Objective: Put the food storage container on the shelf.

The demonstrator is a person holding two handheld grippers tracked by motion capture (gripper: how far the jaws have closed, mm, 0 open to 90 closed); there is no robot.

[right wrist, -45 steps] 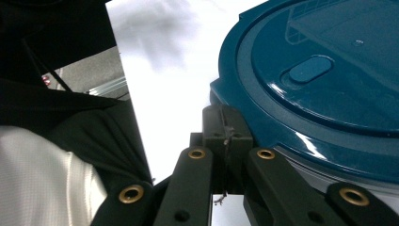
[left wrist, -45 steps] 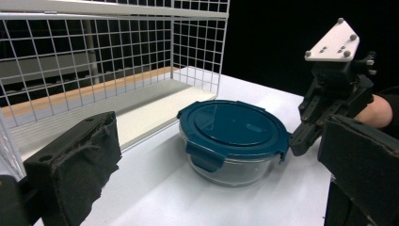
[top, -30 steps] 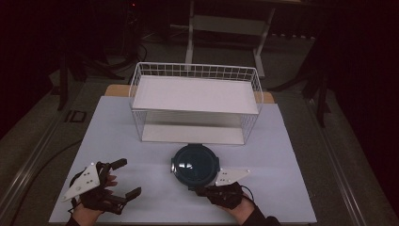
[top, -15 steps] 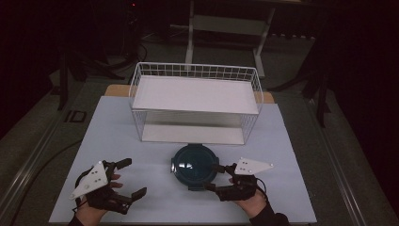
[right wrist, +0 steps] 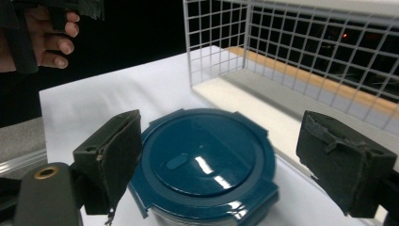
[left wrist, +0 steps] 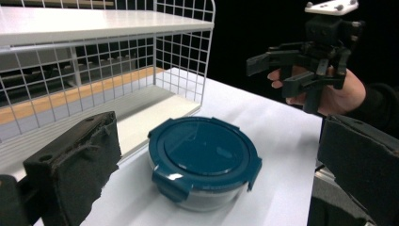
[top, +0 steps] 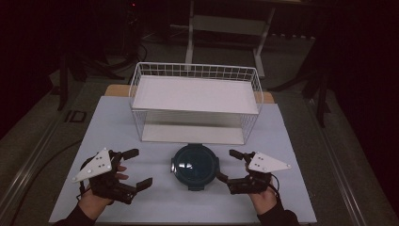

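One round container (top: 195, 165) wears a teal clip-lid.

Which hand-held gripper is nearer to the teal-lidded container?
Right. The right hand-held gripper sits just beside the teal-lidded container, jaws open and not touching it. The left hand-held gripper is open too, farther off on the container's other side.

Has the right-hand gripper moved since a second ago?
Yes. The right gripper was at the round blue container; it has drawn off to that container's right, its jaws just opening, nothing between them.
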